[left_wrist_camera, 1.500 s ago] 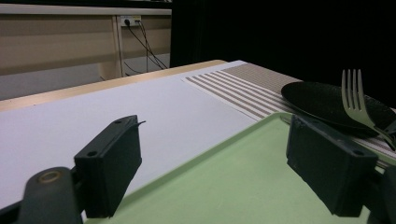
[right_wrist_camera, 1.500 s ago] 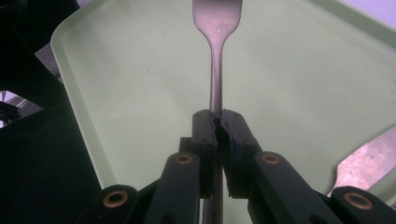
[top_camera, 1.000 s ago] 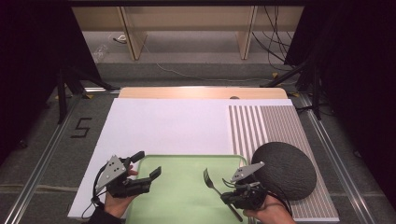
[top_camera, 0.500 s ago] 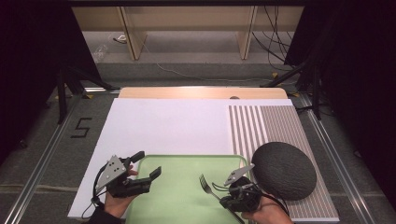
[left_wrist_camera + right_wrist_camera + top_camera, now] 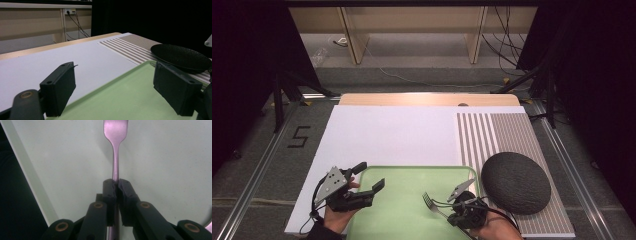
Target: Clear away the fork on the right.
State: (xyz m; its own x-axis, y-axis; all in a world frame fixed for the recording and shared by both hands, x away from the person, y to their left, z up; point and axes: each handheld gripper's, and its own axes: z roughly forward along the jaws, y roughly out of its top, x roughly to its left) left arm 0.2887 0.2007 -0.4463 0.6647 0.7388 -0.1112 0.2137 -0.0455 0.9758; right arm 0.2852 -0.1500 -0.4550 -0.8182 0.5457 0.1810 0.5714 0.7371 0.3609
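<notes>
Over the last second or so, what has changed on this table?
The right gripper, shut on the fork, has drawn back toward the person's edge of the green tray, taking the fork with it; the tines now point more toward the tray's left. The left gripper stays open at the tray's left edge, and the dark plate on the striped mat has not moved.

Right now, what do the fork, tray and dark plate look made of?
Fork: metal by its smooth sheen, pinkish tint, satin finish.
Tray: likely plastic, pale green, matte, with a moulded raised rim.
Plate: dark speckled matte surface, perhaps stoneware or melamine; can't tell which.
</notes>
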